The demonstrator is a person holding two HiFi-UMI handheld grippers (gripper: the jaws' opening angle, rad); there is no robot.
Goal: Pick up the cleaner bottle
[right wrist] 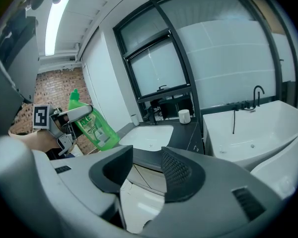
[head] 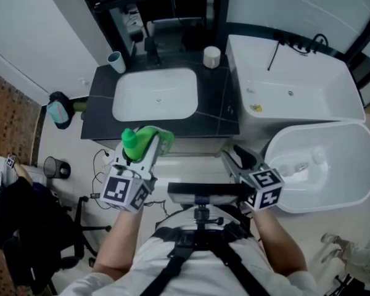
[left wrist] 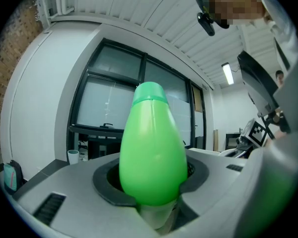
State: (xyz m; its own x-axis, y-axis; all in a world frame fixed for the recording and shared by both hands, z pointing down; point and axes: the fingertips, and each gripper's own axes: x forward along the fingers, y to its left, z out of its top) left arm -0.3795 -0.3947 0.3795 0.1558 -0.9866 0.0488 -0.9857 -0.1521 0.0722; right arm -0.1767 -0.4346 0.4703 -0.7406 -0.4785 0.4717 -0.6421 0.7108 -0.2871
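The green cleaner bottle (head: 163,138) is off the counter, held in the air in front of the vanity by my left gripper (head: 147,150), which is shut on it. In the left gripper view the bottle (left wrist: 151,148) fills the space between the jaws, cap end away from the camera, and both pads press its sides. My right gripper (head: 237,159) hovers to the right of it, open and empty. The right gripper view shows that gap (right wrist: 146,165) with nothing in it, and the labelled bottle (right wrist: 94,125) in the other gripper at the left.
A white sink basin (head: 154,94) is set in a black counter (head: 222,103) just beyond the bottle. On the counter stand a teal cup (head: 116,60) and a white jar (head: 211,56). A bathtub (head: 296,85) lies at right; a black chair (head: 24,227) at lower left.
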